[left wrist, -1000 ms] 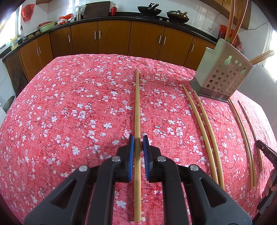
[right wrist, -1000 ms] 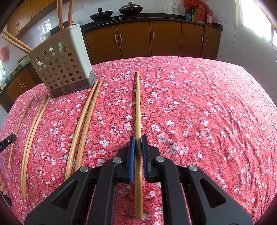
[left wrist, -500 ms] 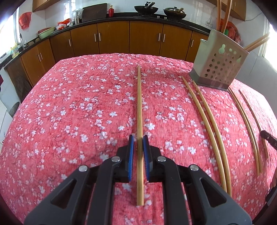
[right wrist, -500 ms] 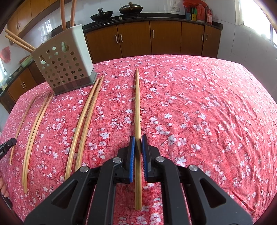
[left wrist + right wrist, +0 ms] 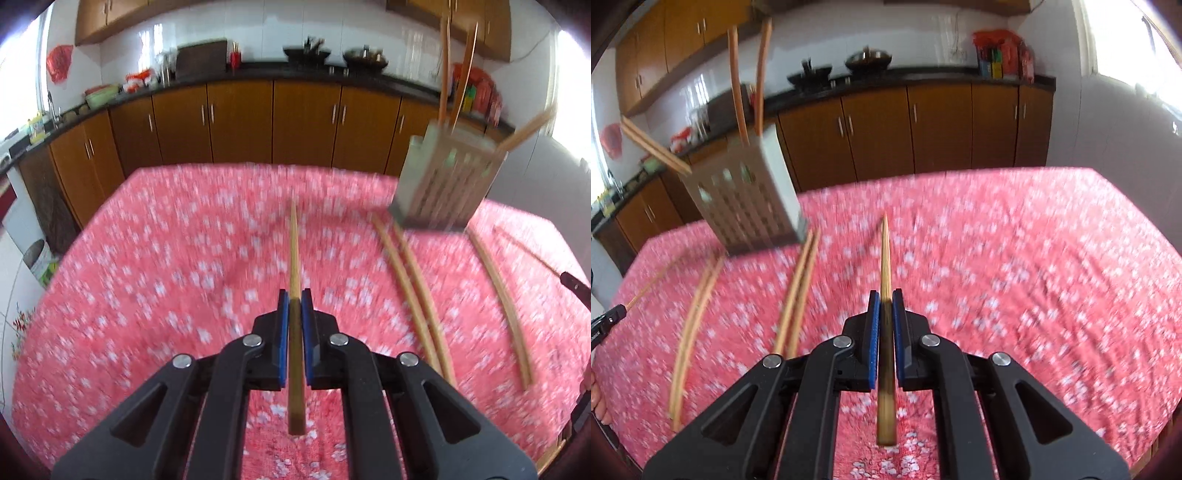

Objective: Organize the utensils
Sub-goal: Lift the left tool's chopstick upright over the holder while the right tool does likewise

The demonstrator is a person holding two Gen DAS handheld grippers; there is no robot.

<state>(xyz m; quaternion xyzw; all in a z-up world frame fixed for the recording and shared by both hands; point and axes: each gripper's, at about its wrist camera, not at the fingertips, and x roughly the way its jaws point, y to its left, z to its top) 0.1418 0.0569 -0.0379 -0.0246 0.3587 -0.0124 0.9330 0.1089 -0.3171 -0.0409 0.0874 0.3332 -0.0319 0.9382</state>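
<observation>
My left gripper [image 5: 294, 301] is shut on a bamboo chopstick [image 5: 294, 251] and holds it above the red flowered tablecloth [image 5: 147, 277]. My right gripper [image 5: 885, 301] is shut on another bamboo chopstick [image 5: 885, 254], also lifted off the cloth. A perforated grey utensil holder [image 5: 443, 184] with several chopsticks standing in it sits at the far right in the left wrist view, and at the far left in the right wrist view [image 5: 746, 199]. Loose chopsticks [image 5: 413, 288] lie on the cloth in front of the holder, also seen in the right wrist view [image 5: 798, 291].
More loose chopsticks [image 5: 498, 295] lie further right, seen at left in the right wrist view [image 5: 694, 314]. Brown kitchen cabinets [image 5: 258, 122] with pans on the counter stand behind the table. The other gripper's tip [image 5: 574, 286] shows at the right edge.
Both grippers have risen and tilted up, lifting their chopsticks off the cloth. The view now blurs from the motion and shows more of the cabinets and wall.
</observation>
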